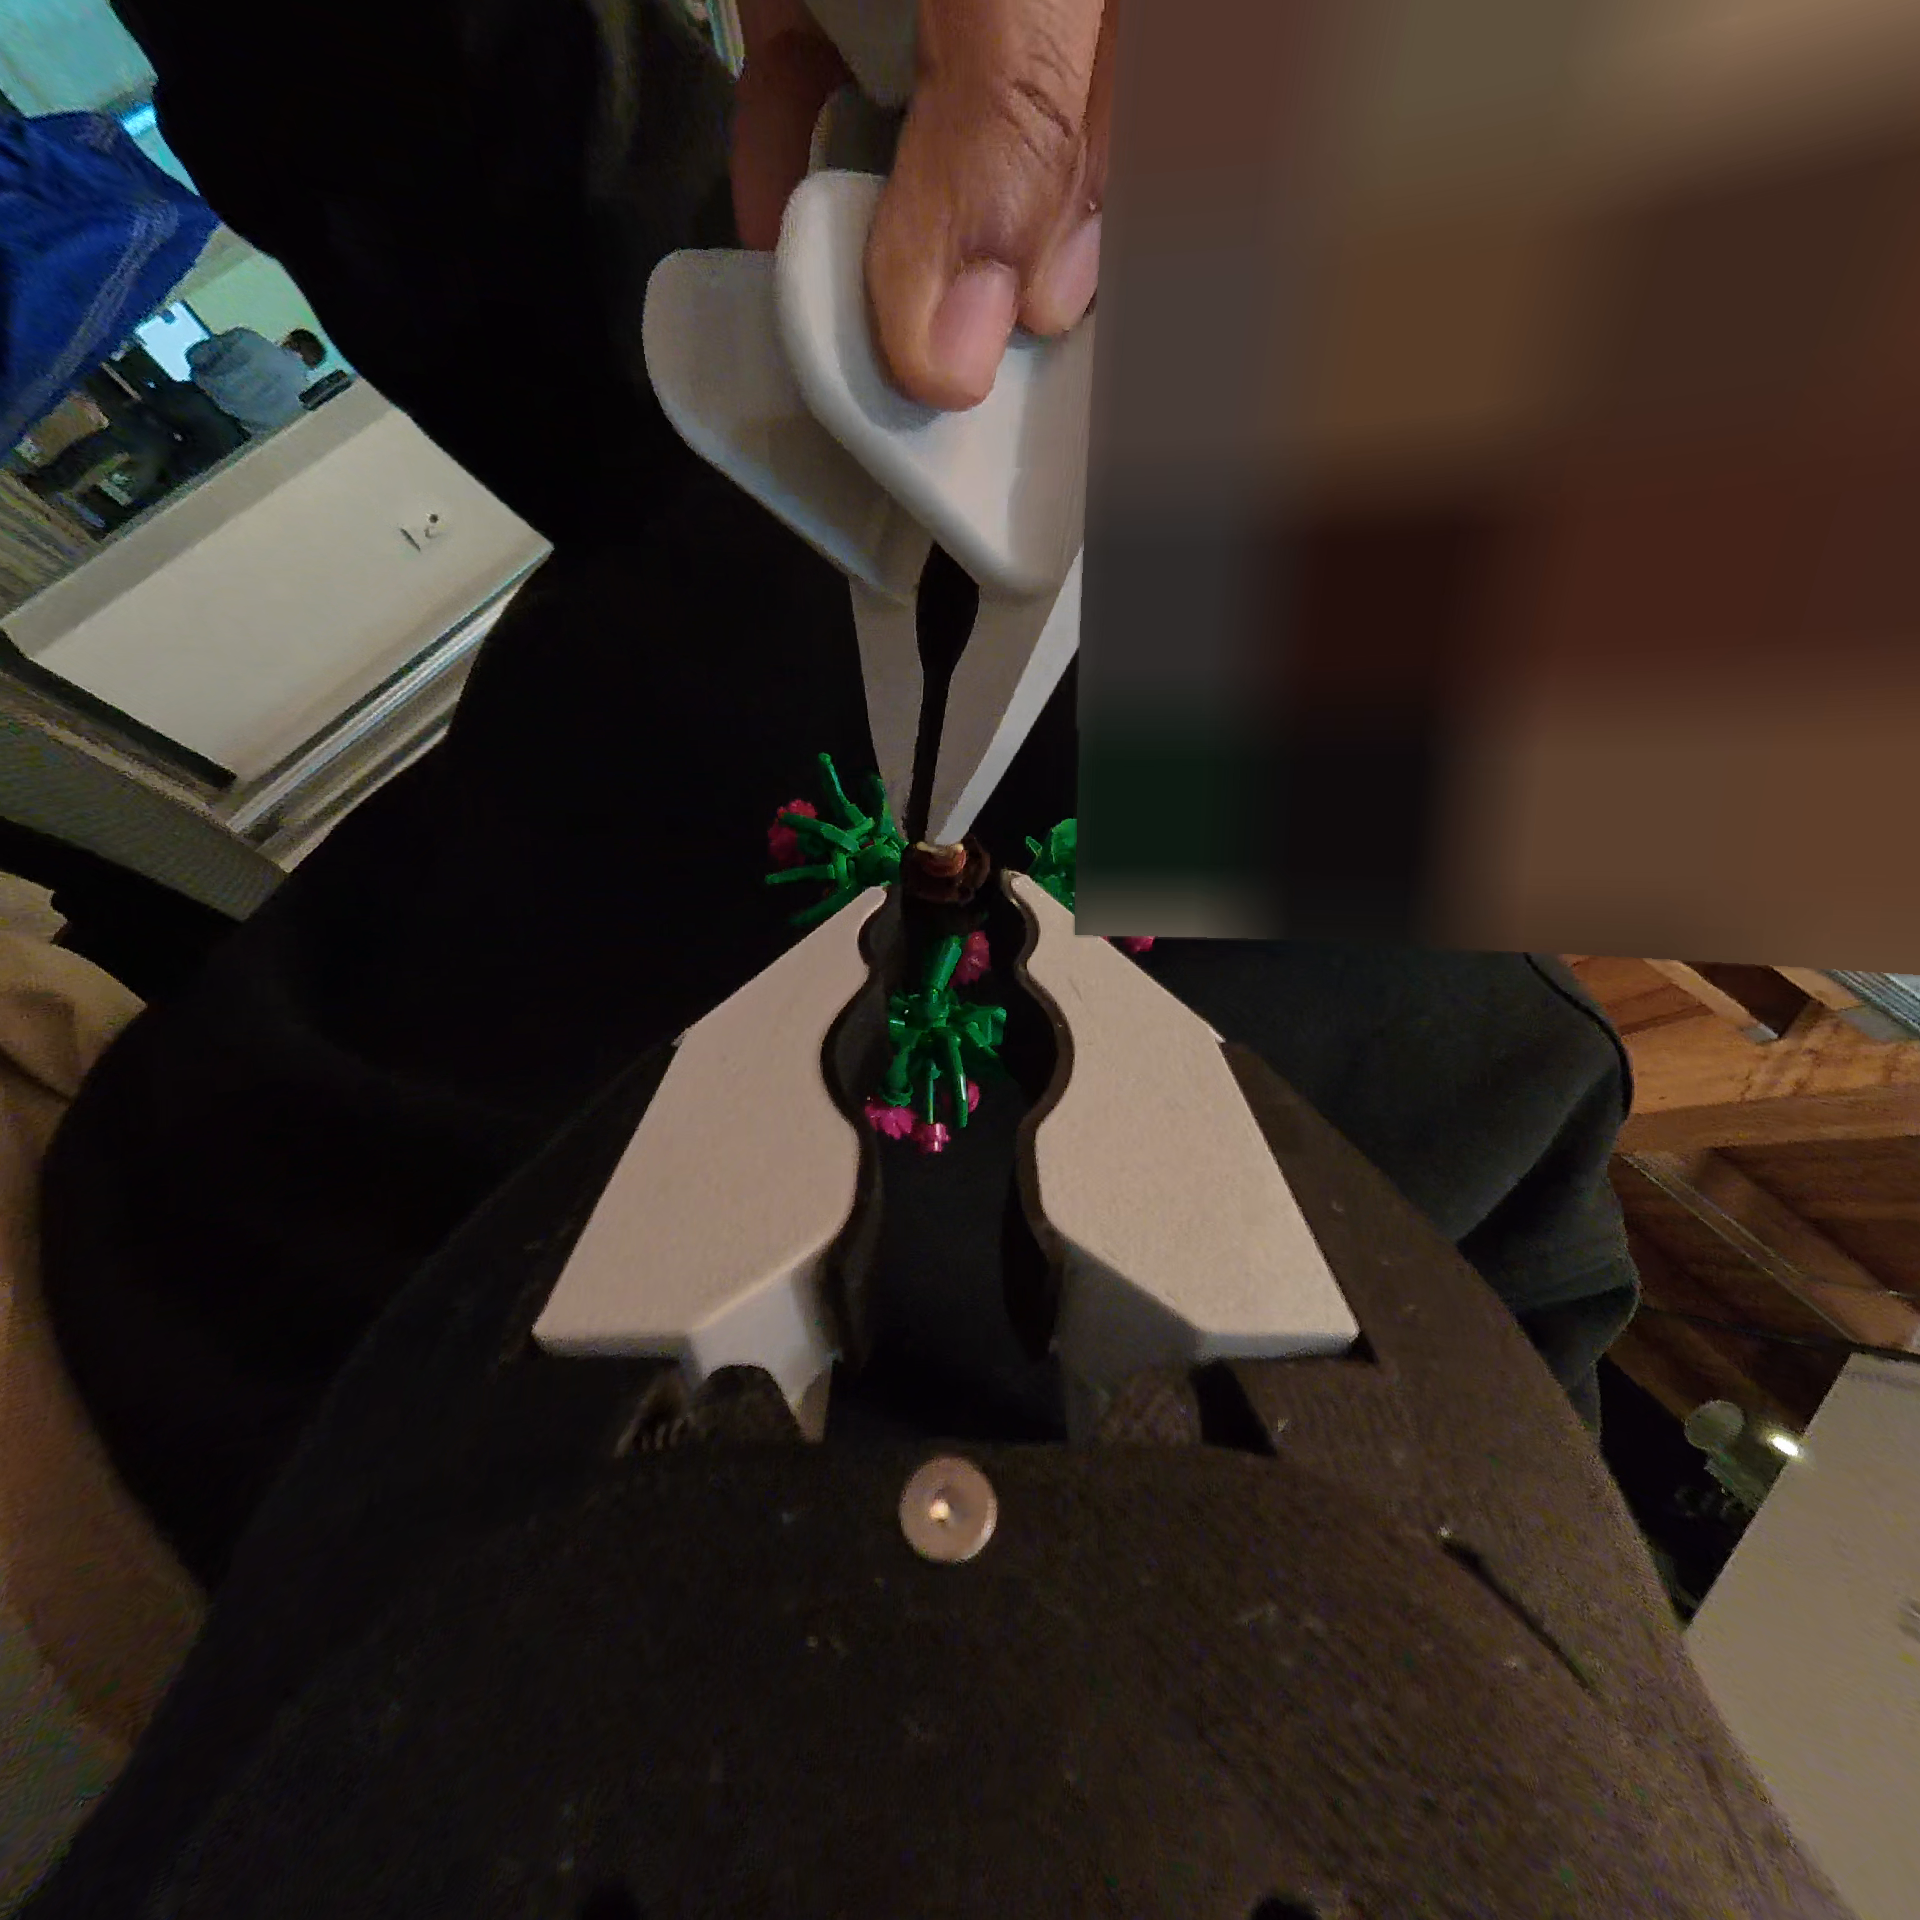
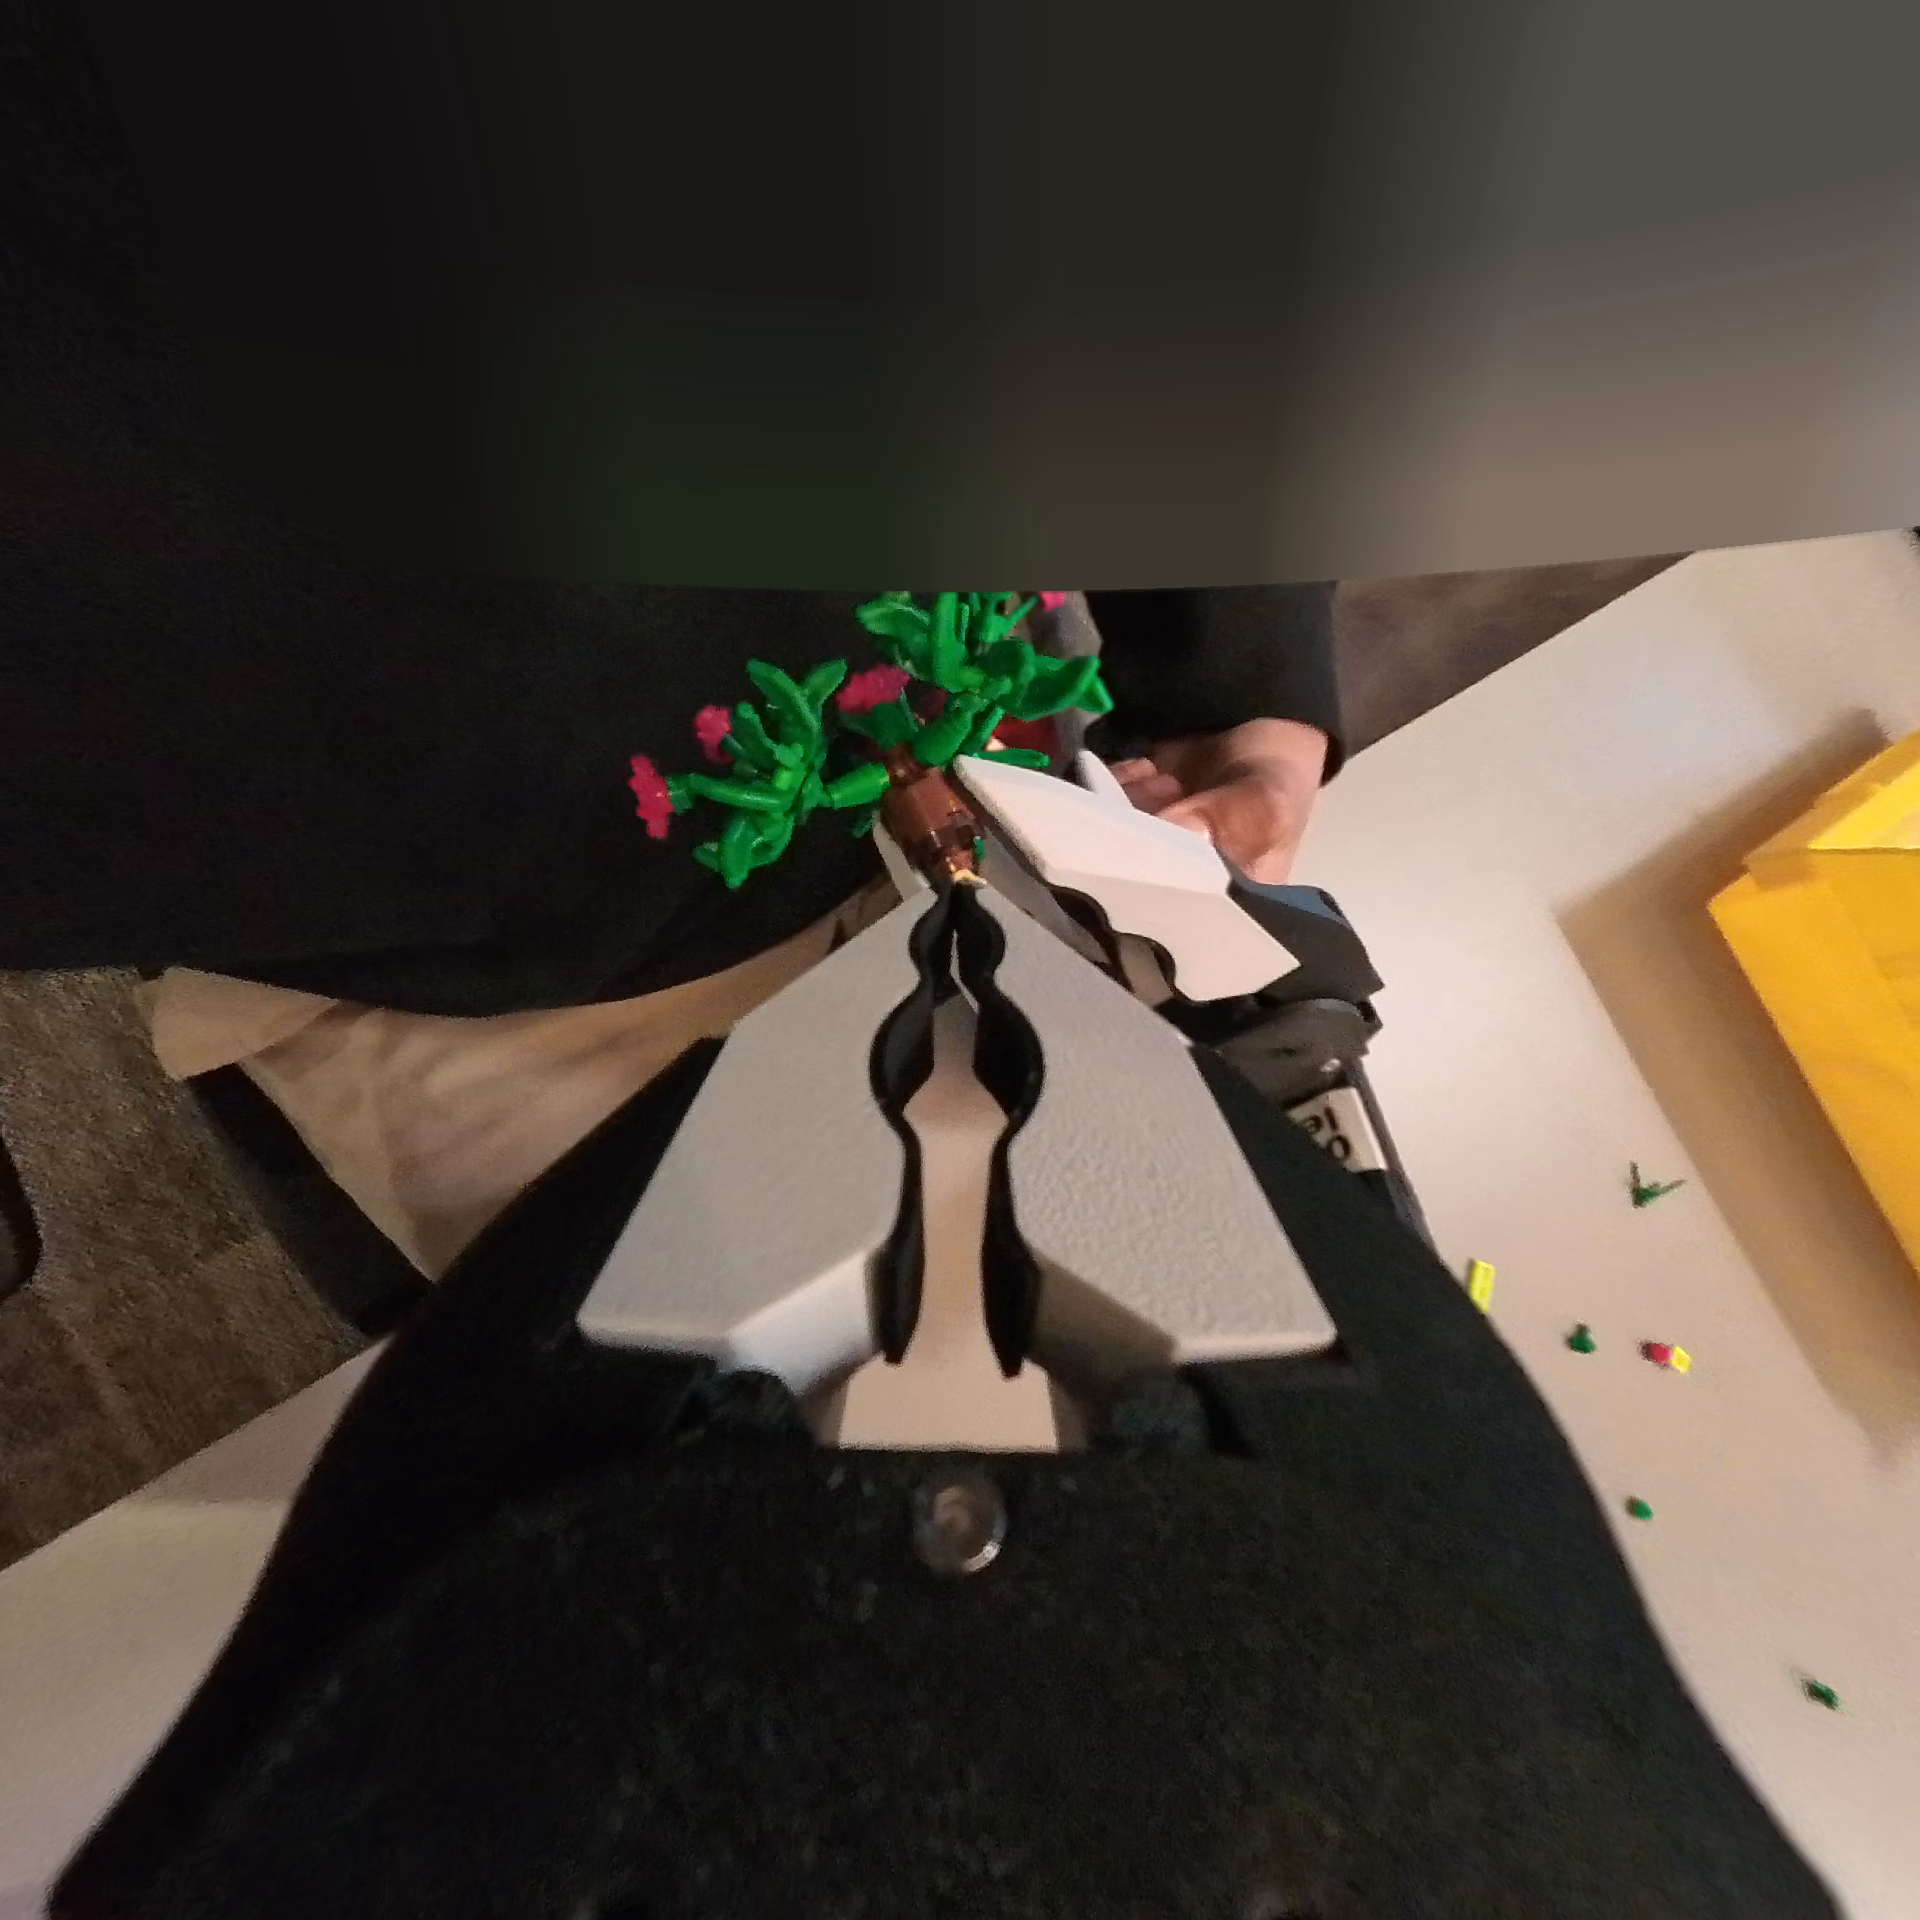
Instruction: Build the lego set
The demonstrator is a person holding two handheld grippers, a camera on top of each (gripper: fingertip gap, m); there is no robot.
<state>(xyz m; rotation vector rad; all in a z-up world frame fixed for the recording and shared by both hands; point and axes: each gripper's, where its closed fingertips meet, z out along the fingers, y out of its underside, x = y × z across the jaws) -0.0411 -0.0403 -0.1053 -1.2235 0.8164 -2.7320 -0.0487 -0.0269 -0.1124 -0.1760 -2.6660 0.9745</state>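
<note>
Left gripper [image 1: 943, 883]: white fingers [image 1: 727, 1143] on a black body, clamped on the brown stem [image 1: 940, 868] of the Lego plant, tips nearly meeting around it; wavy black inner pads apart lower down. Seen again in the right wrist view [image 2: 940, 821], coming in from the right and held by a hand [image 2: 1236, 800] in a dark sleeve.

Right gripper [image 2: 961, 894]: same build, tips together just at the small tan-tipped end of the stem [image 2: 935, 821]; too small to tell whether a separate piece is pinched there. In the left wrist view [image 1: 935, 821], descending from above with its narrow tips on the stem's top end, gripped by a bare hand [image 1: 977, 239].

Lego plant [image 2: 894, 717]: held in the air between both grippers, above the person's lap and off the table; brown segmented stem, green leaf clusters [image 2: 769, 779], magenta flowers [image 2: 649, 795]. In the left wrist view, one leaf cluster with flowers [image 1: 930, 1049] hanging inside the gap between the left fingers, another [image 1: 831, 842] just left of the stem.

White table [image 2: 1507, 831]: to the right in the right wrist view, bearing a yellow box [image 2: 1839, 997] at the far right edge and scattered loose pieces: small green ones [image 2: 1652, 1190], a yellow one [image 2: 1478, 1283], a red-and-yellow pair [image 2: 1662, 1354].

Dark clothing of the person behind the plant in both views.
</note>
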